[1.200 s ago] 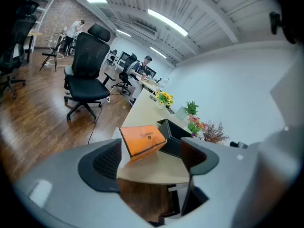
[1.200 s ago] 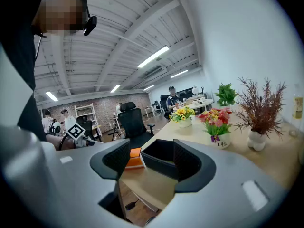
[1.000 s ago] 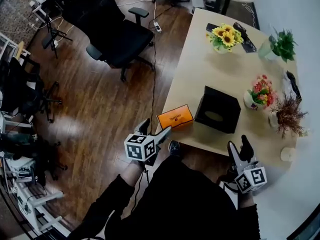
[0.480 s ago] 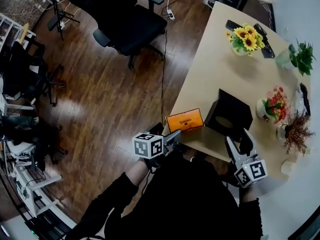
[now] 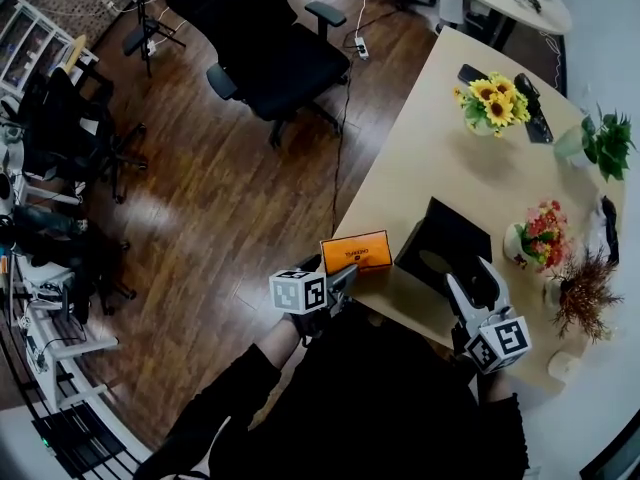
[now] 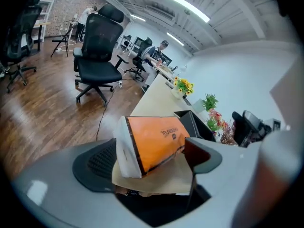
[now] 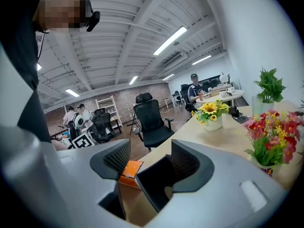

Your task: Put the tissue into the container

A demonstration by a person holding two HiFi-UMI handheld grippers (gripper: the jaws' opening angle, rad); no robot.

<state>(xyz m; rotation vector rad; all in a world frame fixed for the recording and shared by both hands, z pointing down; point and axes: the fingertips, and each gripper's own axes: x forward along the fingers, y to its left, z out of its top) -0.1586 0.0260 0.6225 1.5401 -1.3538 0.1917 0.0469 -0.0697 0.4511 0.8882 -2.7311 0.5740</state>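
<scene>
An orange tissue box [image 5: 355, 252] lies near the front edge of the wooden table [image 5: 430, 158]. A black open-topped container [image 5: 447, 245] stands just right of it. My left gripper [image 5: 343, 276] is open at the box's near side. In the left gripper view the orange box [image 6: 154, 144] fills the gap between the open jaws of that gripper [image 6: 149, 163], with the container [image 6: 192, 122] behind it. My right gripper [image 5: 478, 286] is open over the container's near right corner. In the right gripper view the container [image 7: 156, 179] sits between the jaws of the open gripper [image 7: 152, 163], with the box [image 7: 129, 170] to its left.
A sunflower vase [image 5: 487, 103], a red flower pot [image 5: 540, 238], a green plant [image 5: 608, 143] and a dried plant [image 5: 585, 288] stand along the table's far and right sides. A black office chair [image 5: 270, 53] is on the wood floor to the left.
Both grippers have moved forward to the table. The left one has closed in on the orange box, and the right one has gone from the table edge to the container's corner.
</scene>
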